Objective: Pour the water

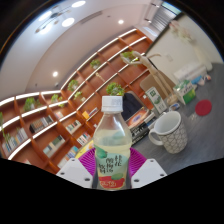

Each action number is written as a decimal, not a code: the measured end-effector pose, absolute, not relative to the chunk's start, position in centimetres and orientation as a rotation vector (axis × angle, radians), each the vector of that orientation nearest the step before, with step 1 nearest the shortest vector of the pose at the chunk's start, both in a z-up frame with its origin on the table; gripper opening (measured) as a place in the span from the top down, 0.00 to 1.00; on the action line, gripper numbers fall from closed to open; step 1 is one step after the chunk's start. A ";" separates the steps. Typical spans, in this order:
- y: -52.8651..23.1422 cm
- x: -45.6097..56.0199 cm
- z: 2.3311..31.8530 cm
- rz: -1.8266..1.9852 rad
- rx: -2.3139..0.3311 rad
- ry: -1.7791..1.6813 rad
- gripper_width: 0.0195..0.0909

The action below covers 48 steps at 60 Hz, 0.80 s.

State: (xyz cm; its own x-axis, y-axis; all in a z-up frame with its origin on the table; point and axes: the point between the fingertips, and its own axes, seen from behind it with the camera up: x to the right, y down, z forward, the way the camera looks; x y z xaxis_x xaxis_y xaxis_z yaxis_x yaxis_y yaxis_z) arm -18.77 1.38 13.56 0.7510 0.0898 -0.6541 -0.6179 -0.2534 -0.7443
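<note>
Tilted view of wooden bookshelves (60,110) with lit shelves, ceiling spotlights above. Fingers (113,172) clamped on a clear plastic bottle (110,140), white cap, yellowish drink inside, pink-and-white label, magenta pads pressing both sides. Bottle upright relative to fingers, cap on. Grey mug (170,133) with handle just beyond and to the right, standing on the tabletop (200,135). Red disc (204,106) further back.
</note>
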 end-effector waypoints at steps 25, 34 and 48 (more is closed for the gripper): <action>6.9 -16.4 18.0 1.501 -1.203 1.233 0.73; 7.7 -14.8 18.2 1.673 -1.018 1.432 0.73; 7.7 -14.6 17.4 1.725 -0.991 1.501 0.73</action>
